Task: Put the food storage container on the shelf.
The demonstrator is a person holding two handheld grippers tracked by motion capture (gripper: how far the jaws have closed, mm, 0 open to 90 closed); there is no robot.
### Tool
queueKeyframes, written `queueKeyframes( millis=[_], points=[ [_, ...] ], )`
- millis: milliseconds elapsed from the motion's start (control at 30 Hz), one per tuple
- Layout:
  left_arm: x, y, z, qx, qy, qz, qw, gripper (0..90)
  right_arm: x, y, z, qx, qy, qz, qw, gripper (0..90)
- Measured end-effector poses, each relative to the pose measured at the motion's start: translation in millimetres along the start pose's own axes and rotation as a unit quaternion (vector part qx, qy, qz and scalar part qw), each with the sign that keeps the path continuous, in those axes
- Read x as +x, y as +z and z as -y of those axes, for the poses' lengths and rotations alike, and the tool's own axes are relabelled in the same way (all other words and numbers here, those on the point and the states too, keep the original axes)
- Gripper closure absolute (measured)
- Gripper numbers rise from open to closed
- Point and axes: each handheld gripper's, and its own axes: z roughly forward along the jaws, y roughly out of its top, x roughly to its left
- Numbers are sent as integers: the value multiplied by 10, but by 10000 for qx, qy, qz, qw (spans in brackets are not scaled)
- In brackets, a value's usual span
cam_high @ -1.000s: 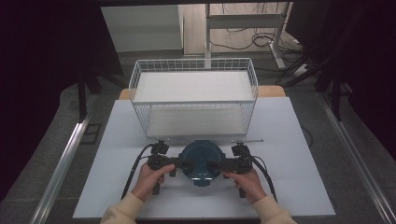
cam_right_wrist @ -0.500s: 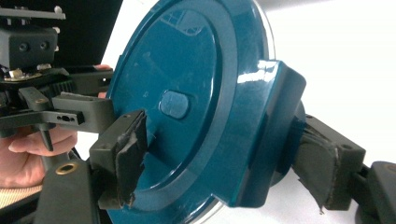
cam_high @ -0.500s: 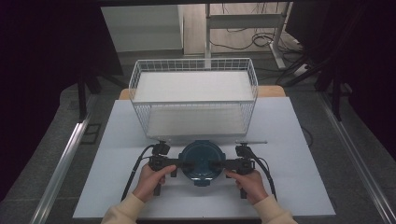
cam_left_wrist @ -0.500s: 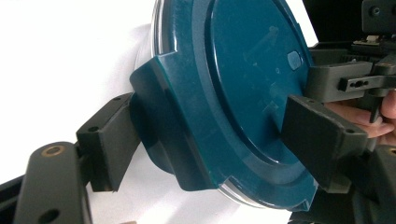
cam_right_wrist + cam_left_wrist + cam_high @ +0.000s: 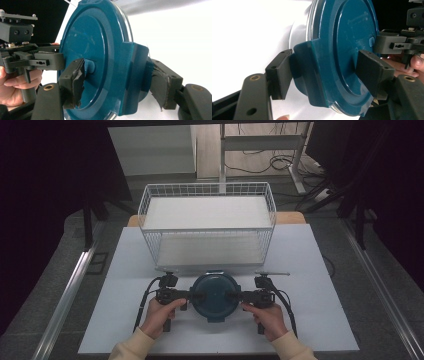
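White table [image 5: 320,270], grey floor [image 5: 75,235], dark surroundings.

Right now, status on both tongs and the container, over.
Left tongs and right tongs have just been closing, each pinching a side latch of the blue-lidded container. Container on the table. Basket behind, nothing blocking.

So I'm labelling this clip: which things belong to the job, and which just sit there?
In the job:
teal-lidded container
left hand-held gripper
right hand-held gripper

Just there:
white wire basket
white table
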Motion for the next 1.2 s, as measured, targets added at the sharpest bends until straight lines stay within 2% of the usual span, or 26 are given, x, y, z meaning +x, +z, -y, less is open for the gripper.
queueKeyframes(
  millis=[367,467,700,833,900,967,1000,1200],
  points=[
    [-80,-70,37,-186,93,-63,9998,362,26,-53,29,-151,-38,-67,9999,373],
    [-95,-95,36,-239,118,-112,9996,366,58,-54,30,-163,-181,-62,9997,376],
    [-127,-140,29,-288,178,-127,9993,367,103,-64,29,-210,-272,-64,9994,376],
    [-175,-188,23,-336,263,-106,9990,367,192,-125,4,-304,-606,-24,9977,375],
    [-230,-247,13,-425,374,-115,9983,368,236,-153,-8,-367,-700,-28,9969,375],
    [-251,-266,9,-451,409,-132,9981,368,257,-166,-13,-405,-724,-44,9965,376],
    [-282,-298,5,-491,489,-150,9975,368,287,-187,-25,-449,-794,-71,9958,376],
    [-334,-345,-1,-556,576,-129,9967,369,361,-242,-46,-520,-959,-68,9940,375]
  ],
)
